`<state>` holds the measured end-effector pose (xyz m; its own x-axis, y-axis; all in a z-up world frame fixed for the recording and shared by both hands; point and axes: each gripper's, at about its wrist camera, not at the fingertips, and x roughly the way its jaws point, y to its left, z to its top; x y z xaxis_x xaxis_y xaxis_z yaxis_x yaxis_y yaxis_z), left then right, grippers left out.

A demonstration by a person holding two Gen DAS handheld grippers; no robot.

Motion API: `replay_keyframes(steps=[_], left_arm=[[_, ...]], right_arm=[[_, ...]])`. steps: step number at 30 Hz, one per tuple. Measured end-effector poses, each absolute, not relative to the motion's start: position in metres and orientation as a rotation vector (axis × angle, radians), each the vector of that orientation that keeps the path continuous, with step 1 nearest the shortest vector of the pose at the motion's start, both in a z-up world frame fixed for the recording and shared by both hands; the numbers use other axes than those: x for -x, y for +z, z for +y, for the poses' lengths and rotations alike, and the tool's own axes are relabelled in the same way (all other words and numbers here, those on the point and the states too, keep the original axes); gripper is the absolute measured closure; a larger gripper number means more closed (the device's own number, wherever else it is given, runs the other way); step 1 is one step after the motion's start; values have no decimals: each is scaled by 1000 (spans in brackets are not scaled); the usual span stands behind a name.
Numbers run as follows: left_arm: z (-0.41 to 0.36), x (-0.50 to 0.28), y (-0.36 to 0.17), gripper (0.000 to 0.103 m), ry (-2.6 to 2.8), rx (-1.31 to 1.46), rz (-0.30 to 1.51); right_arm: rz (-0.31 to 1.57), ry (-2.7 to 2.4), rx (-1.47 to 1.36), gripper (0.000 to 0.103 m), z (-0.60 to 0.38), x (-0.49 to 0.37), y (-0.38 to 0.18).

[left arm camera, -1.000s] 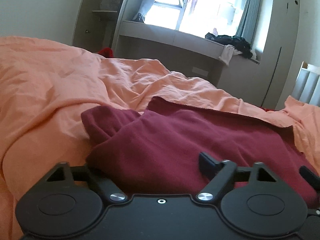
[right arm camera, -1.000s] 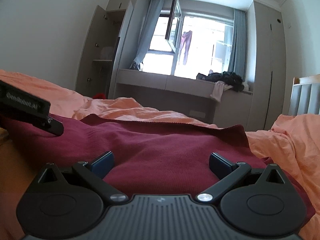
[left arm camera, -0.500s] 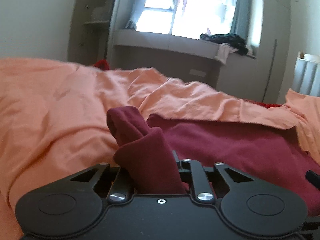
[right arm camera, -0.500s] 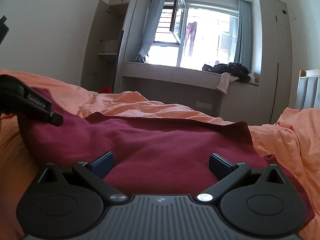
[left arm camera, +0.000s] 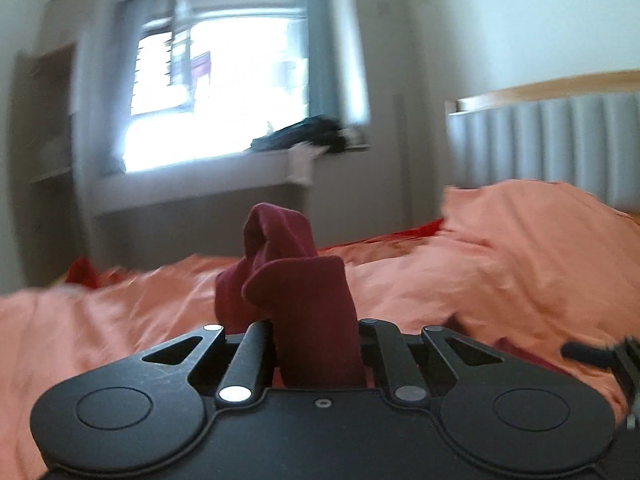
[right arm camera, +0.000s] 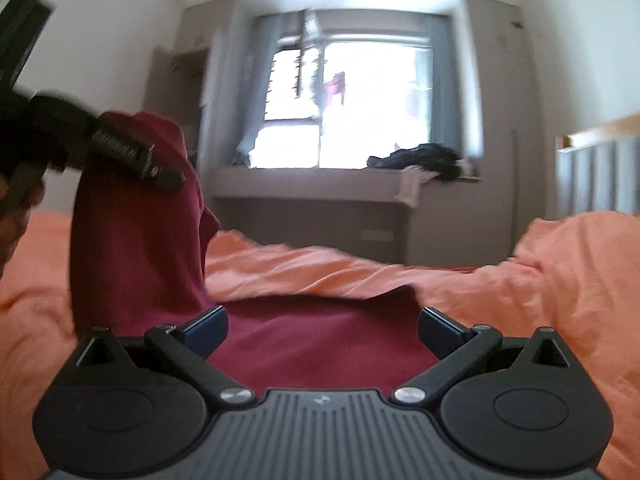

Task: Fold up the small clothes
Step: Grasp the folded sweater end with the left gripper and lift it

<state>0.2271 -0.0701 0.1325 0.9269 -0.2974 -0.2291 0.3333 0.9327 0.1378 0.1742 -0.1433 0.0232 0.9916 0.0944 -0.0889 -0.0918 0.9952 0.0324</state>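
A dark red garment (right arm camera: pixel 320 340) lies on the orange bedspread (right arm camera: pixel 520 280). My left gripper (left arm camera: pixel 316 348) holds a bunched corner of the garment (left arm camera: pixel 308 288), its jaws still closing on the cloth between them. In the right wrist view the left gripper (right arm camera: pixel 132 156) is raised at the upper left, with a strip of the garment (right arm camera: pixel 136 240) hanging from it down to the bed. My right gripper (right arm camera: pixel 322 330) stands open low over the flat part of the garment, its blue pads (right arm camera: pixel 204 330) wide apart and gripping nothing.
Rumpled orange bedding (left arm camera: pixel 520 248) fills the bed on all sides. A grey padded headboard (left arm camera: pixel 560 140) stands to the right. Beyond the bed a window bench (right arm camera: pixel 320 188) carries a pile of dark clothes (right arm camera: pixel 420 158). A hand (right arm camera: pixel 16 208) shows at the left edge.
My left gripper went from open over the garment to shut on a bunched corner, then lifted it and rolled. The right gripper stayed open and shifted a little.
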Motion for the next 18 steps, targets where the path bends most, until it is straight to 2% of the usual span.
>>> replay_keyframes(steps=[4, 11, 18], left_arm=[[-113, -217, 124, 90, -437, -297, 209], [-172, -183, 65, 89, -566, -437, 283], [-179, -165, 20, 81, -513, -464, 293]], right_arm=[[85, 4, -95, 0, -189, -178, 38], [214, -57, -201, 0, -259, -199, 40], [313, 132, -420, 0, -303, -214, 23]])
